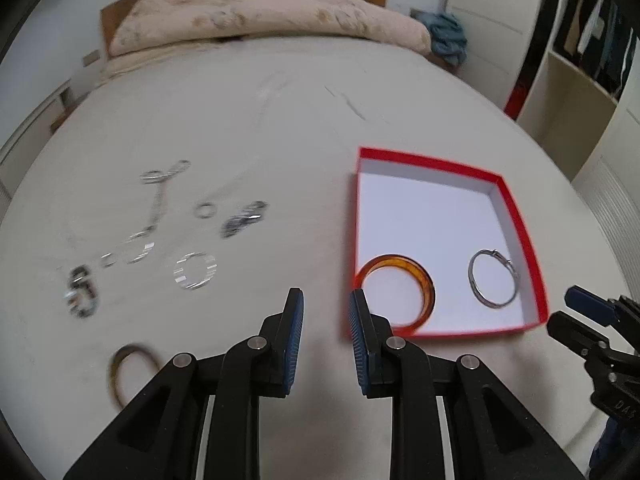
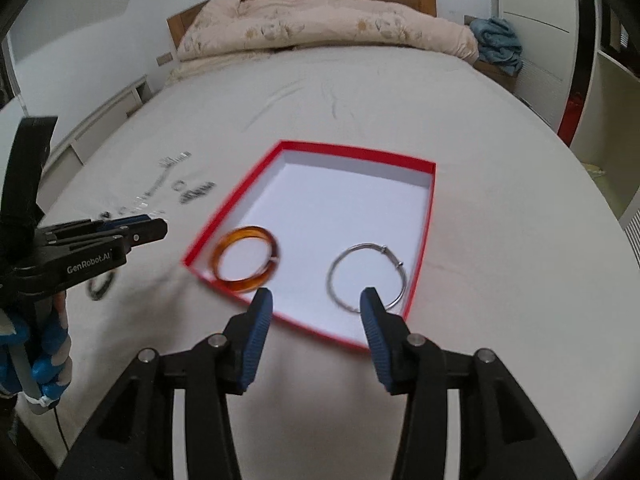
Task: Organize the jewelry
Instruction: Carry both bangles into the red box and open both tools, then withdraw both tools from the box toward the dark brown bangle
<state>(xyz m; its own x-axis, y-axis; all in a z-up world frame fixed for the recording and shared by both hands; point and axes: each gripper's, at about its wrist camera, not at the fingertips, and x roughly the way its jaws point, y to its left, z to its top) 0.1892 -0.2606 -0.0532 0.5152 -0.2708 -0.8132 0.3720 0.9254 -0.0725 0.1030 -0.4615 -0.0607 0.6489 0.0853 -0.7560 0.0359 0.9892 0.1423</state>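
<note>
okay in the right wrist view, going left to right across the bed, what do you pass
left gripper → amber bangle → silver bangle → the right wall of the red box

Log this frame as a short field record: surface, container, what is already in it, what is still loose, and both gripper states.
surface: bed sheet
container: red box, open, white inside
in box: amber bangle and silver bangle, lying apart
loose: blurred silver pieces left of the box; dark bangle nearer the camera
left gripper: open, empty, beside the box's near left corner
right gripper: open, empty, at the box's near edge
</note>
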